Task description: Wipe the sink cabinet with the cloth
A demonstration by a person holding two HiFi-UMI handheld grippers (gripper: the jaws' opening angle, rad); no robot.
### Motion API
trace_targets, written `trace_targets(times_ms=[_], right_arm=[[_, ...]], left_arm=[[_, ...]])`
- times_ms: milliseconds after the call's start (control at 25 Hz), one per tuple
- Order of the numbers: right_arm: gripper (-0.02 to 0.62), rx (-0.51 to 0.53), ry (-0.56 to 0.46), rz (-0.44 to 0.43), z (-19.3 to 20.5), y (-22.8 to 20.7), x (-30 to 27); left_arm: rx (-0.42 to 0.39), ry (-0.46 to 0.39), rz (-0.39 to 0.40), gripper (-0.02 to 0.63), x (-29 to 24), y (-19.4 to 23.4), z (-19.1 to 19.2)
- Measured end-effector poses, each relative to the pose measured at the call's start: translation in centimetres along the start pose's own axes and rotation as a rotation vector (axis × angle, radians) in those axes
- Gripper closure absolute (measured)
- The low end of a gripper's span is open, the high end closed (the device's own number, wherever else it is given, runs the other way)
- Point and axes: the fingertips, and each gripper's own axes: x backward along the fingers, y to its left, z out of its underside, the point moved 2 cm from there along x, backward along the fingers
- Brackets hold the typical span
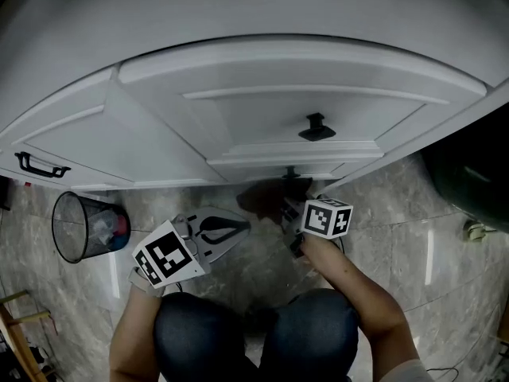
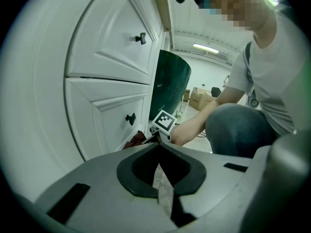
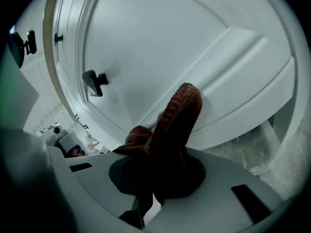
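Note:
The white sink cabinet (image 1: 262,110) curves across the top of the head view, with a black knob (image 1: 316,127) on its door. A dark brown cloth (image 1: 258,198) lies against the door's bottom edge, just above the floor. My right gripper (image 1: 288,213) is shut on it. In the right gripper view the cloth (image 3: 177,120) bulges up out of the right gripper (image 3: 158,152) and presses on the door's lower moulding (image 3: 228,101). My left gripper (image 1: 242,227) hangs over the floor left of the cloth. Its tips (image 2: 158,145) meet with nothing between them.
A black wire wastebasket (image 1: 83,227) stands on the marble floor (image 1: 398,213) at the left. A dark green bin (image 1: 469,173) sits right of the cabinet. A second knob (image 1: 290,171) is just above the cloth. The person's knees (image 1: 254,333) fill the bottom.

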Motion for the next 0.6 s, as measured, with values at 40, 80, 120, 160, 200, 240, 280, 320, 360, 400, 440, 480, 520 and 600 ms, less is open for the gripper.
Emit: trace_targets(times_ms=[40,80,120,160,200,240,280,320,360,400,440,480,520,600], right_arm=[[0.538,0.001,-0.013,0.019,-0.4,-0.6,0.7],[0.538,0.001,-0.028,0.037,-0.8,-1.1,1.3],[0.538,0.001,-0.042,0.055,-1.2,-1.6,2.0],[0.538,0.0,-0.056,0.073,-1.6,-2.2,2.7],[0.538,0.001,-0.068,0.094,-1.9,-2.8,3.5],[0.538,0.005,-0.08,0.116,-2.2,-3.4,4.3],[0.538,0.011,-0.092,0.138,-2.6,-4.0,5.0],[0.538,0.018,-0.106,0.16,-3.0,-4.5,5.8],[0.538,0.019,-0.121,0.181,-3.4,-5.0,6.5],[0.538,0.012,-0.138,0.199,-3.8,-5.5,7.2],[0.538,0.0,-0.157,0.215,-4.2,-6.0,7.9],[0.538,-0.01,-0.176,0.23,-4.5,-6.4,8.6],[0.538,-0.014,-0.193,0.245,-4.8,-6.7,9.2],[0.537,0.0,-0.217,0.273,-5.5,-7.1,10.3]], left_arm=[[-0.002,0.002,0.003,0.595,-0.4,0.0,-0.1],[-0.004,0.004,0.006,0.597,-0.8,-0.1,-0.3],[-0.005,0.006,0.009,0.597,-1.2,-0.1,-0.4],[-0.006,0.009,0.012,0.597,-1.6,-0.1,-0.5],[-0.007,0.013,0.015,0.597,-2.0,-0.2,-0.6],[-0.007,0.015,0.017,0.597,-2.3,-0.2,-0.7],[-0.008,0.017,0.019,0.597,-2.7,-0.3,-0.8],[-0.01,0.019,0.022,0.597,-3.0,-0.3,-0.9],[-0.012,0.019,0.023,0.597,-3.3,-0.3,-1.0],[-0.015,0.019,0.025,0.597,-3.7,-0.3,-1.1],[-0.016,0.02,0.026,0.597,-4.0,-0.4,-1.3],[-0.016,0.021,0.028,0.597,-4.3,-0.4,-1.4],[-0.017,0.023,0.031,0.597,-4.7,-0.5,-1.4],[-0.023,0.03,0.038,0.597,-5.3,-0.6,-1.5]])
